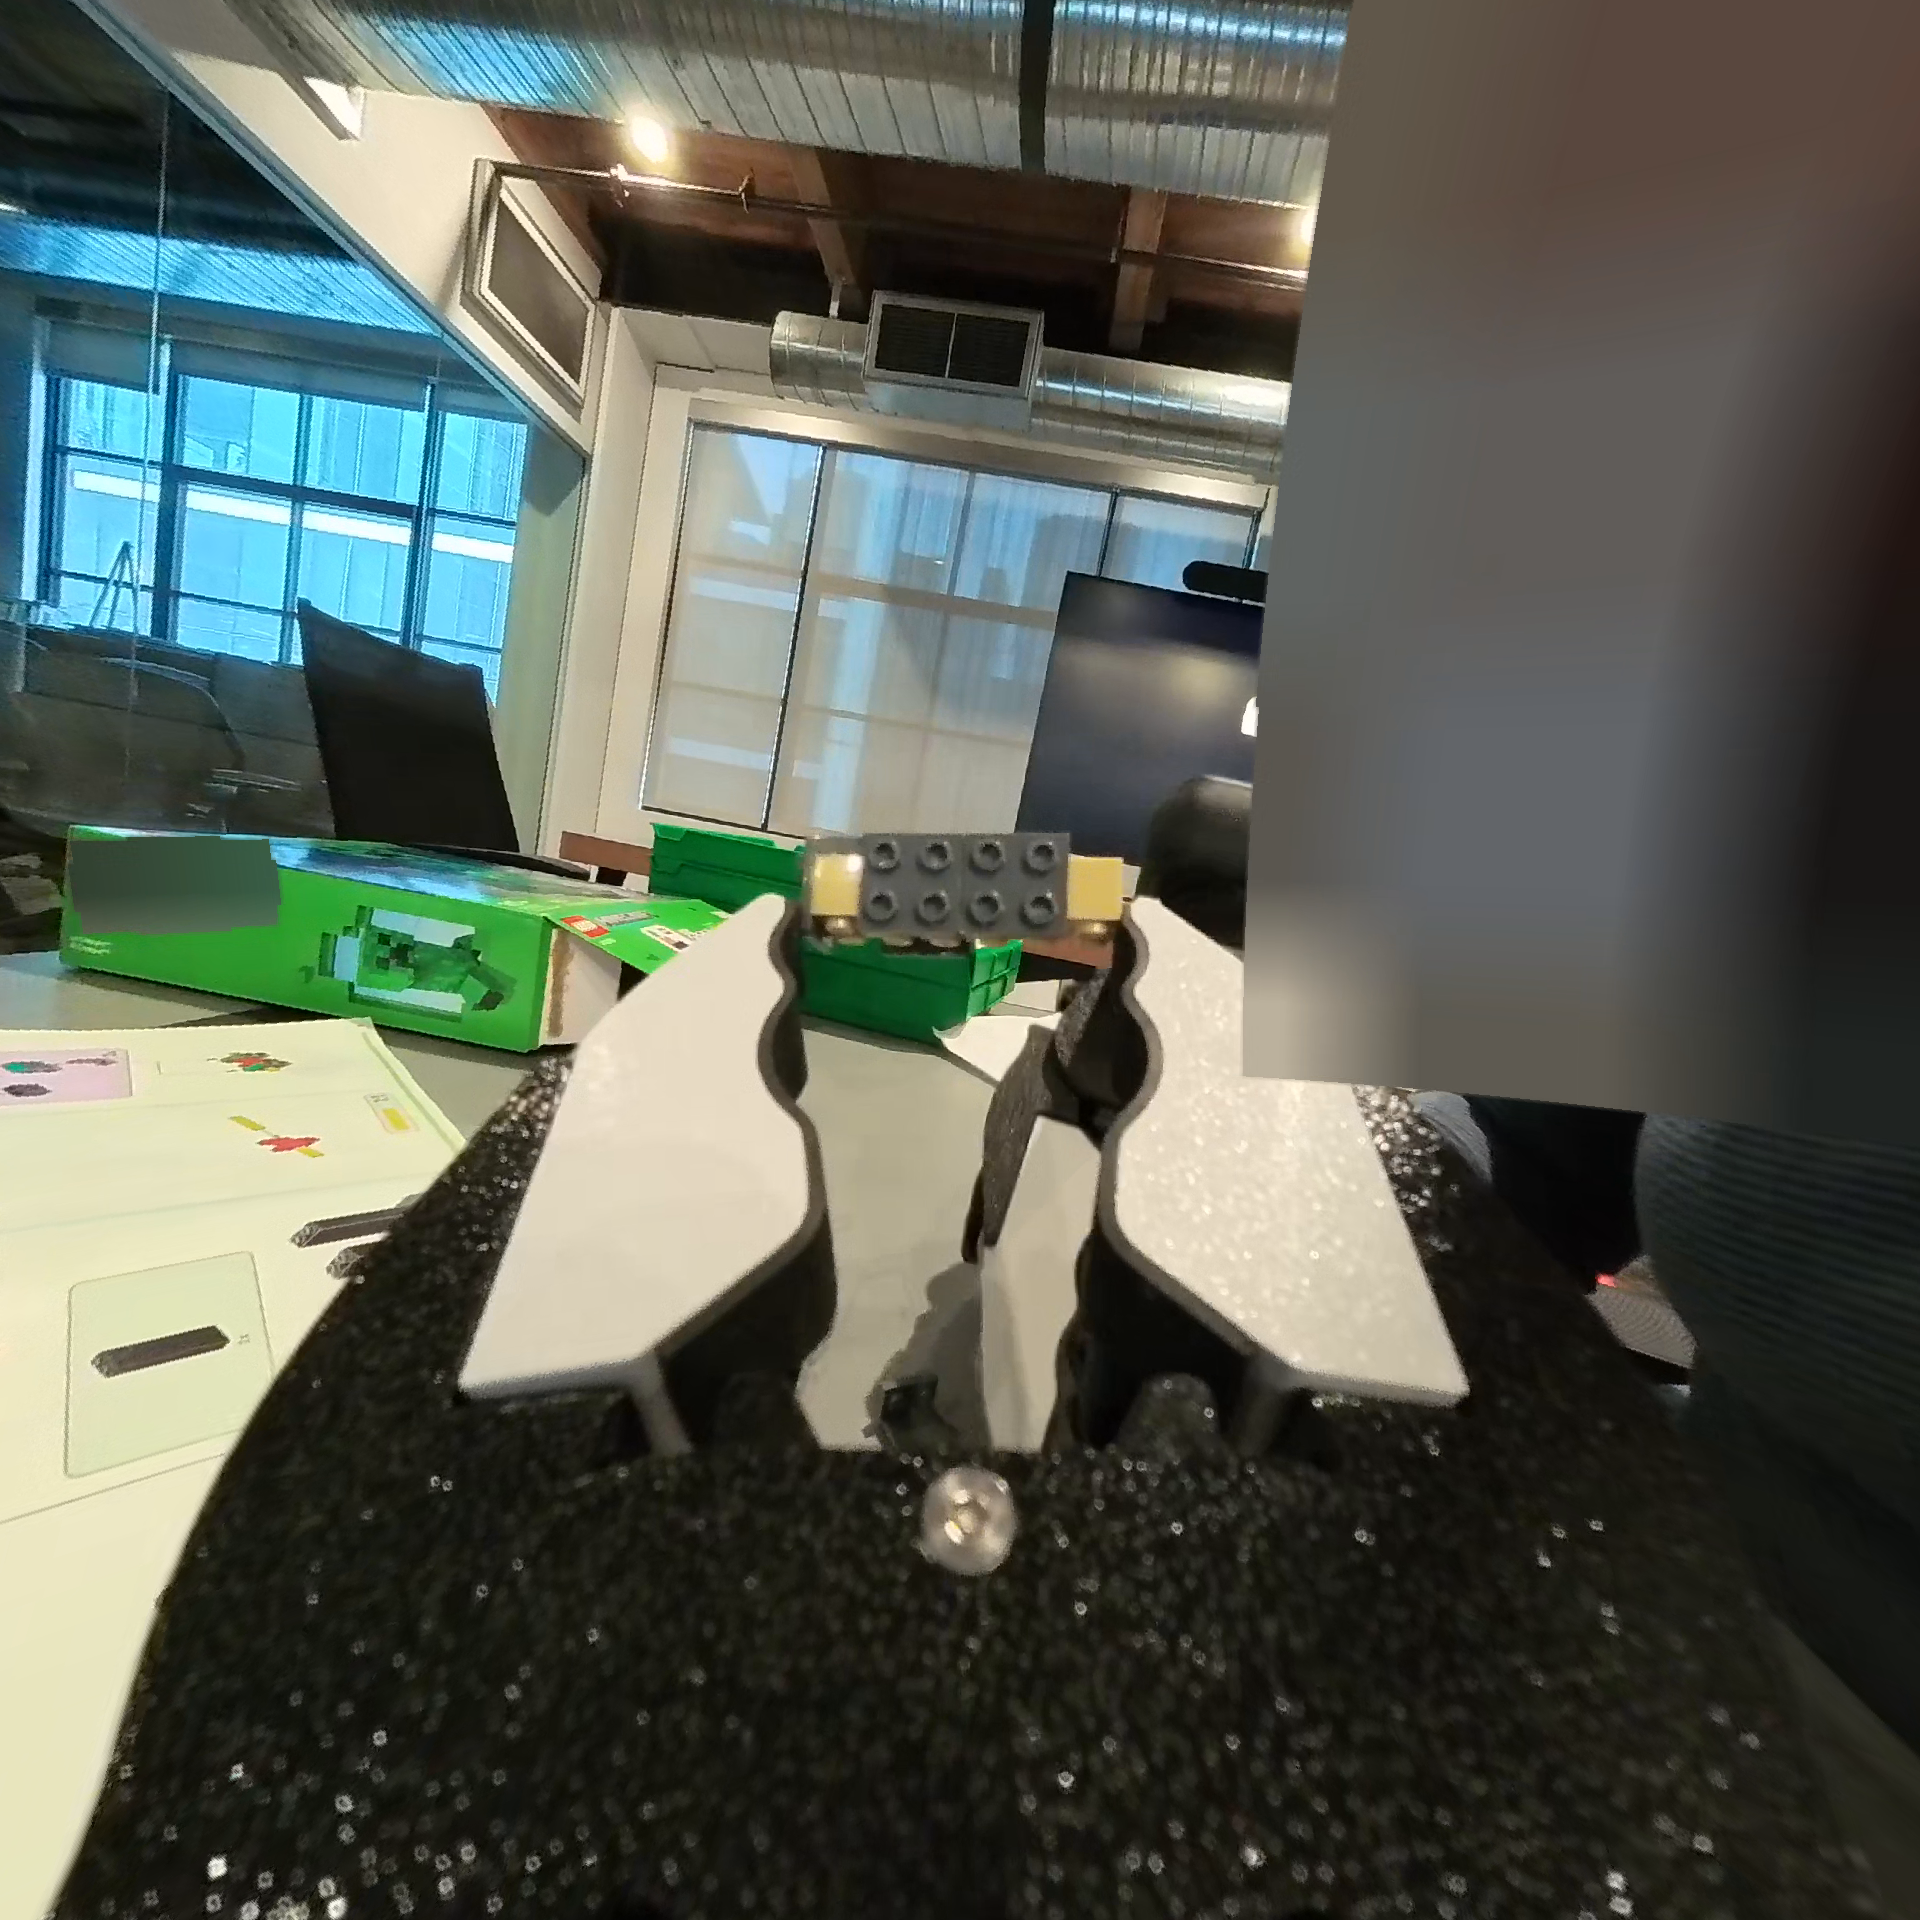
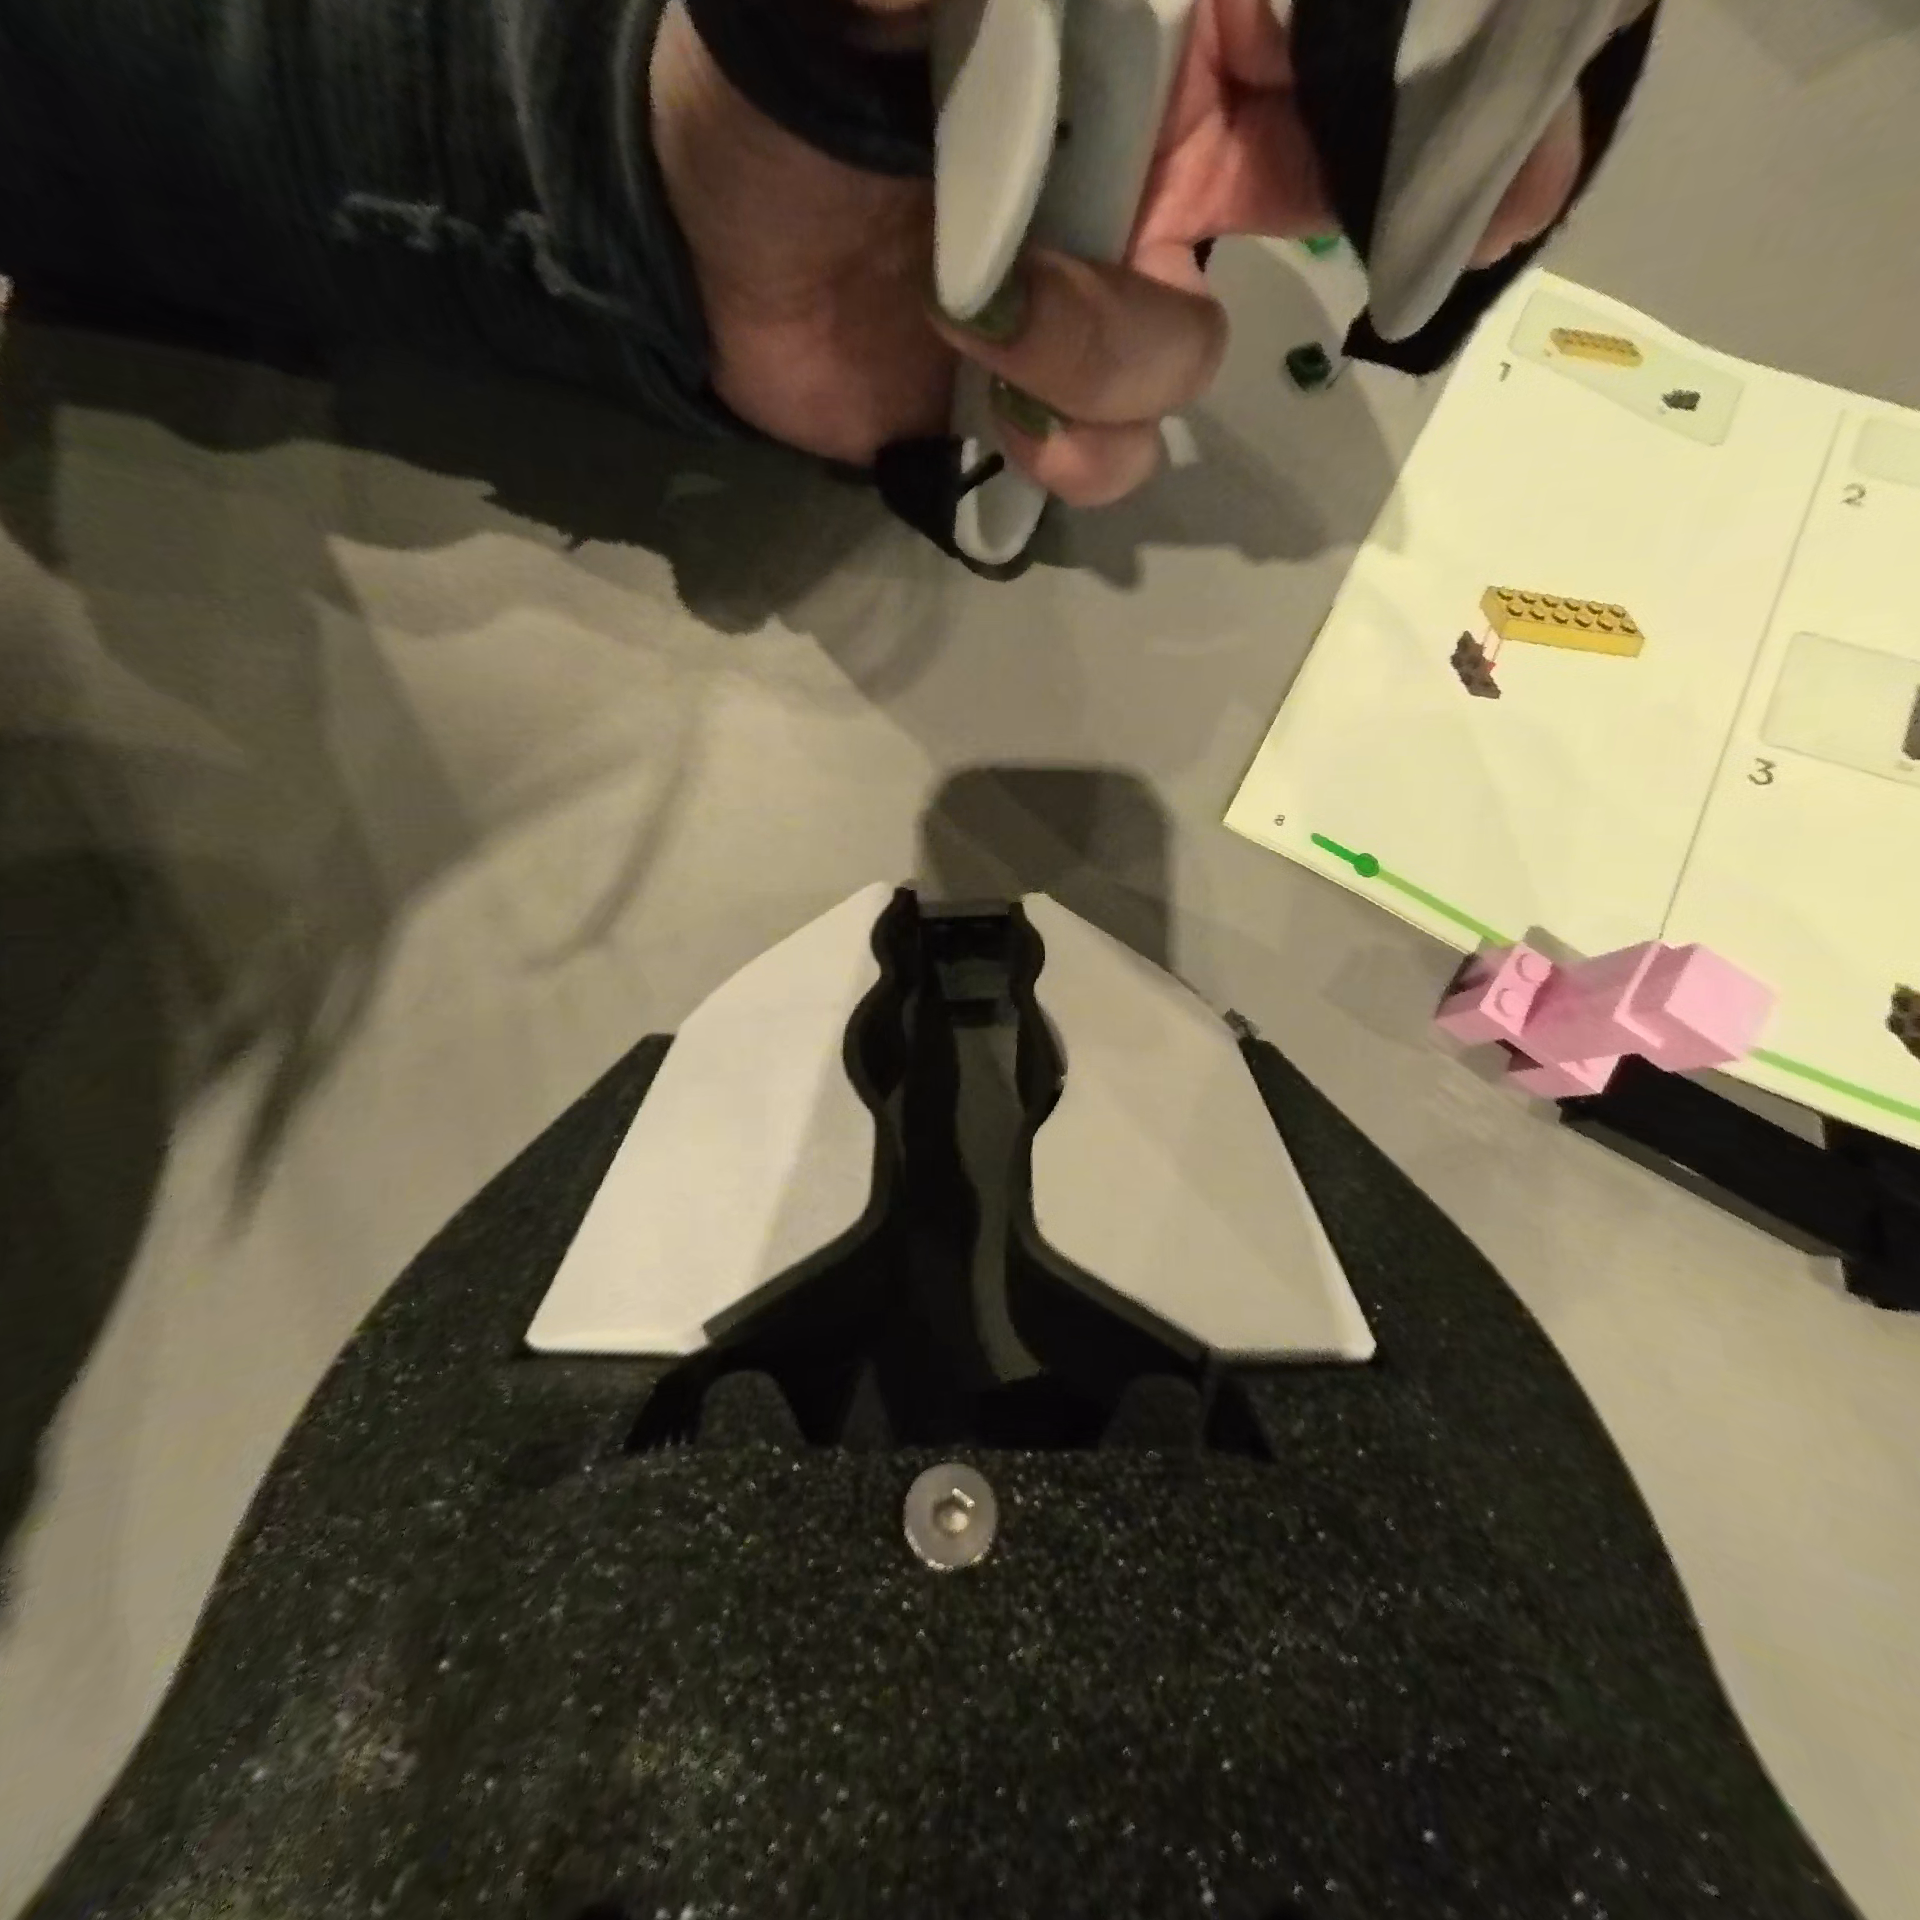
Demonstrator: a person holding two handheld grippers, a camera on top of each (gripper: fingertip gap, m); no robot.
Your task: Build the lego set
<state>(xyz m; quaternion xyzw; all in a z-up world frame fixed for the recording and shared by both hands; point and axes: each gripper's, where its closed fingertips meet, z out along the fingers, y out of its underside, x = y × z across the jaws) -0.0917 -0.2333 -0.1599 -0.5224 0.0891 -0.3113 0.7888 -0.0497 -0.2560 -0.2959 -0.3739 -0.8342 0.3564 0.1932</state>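
In the left wrist view my left gripper [image 1: 961,920] is shut on a small Lego assembly [image 1: 961,881]: a dark grey two-by-four studded plate on a pale yellow brick whose ends stick out at both sides. It is held up above the table, studs facing the camera. In the right wrist view my right gripper [image 2: 963,920] is shut on a small black Lego piece [image 2: 961,971] low over the grey table [image 2: 623,727]. The left gripper, held in a hand [image 2: 935,312], shows blurred at the top of that view.
An open instruction booklet [image 2: 1558,675] lies at the right, also seen in the left wrist view [image 1: 156,1195]. A pink Lego build [image 2: 1600,1008] sits on black pieces [image 2: 1714,1143] at its edge. A green set box [image 1: 312,935] and a green bin [image 1: 904,982] stand farther back. Left tips to right tips: about 15 cm.
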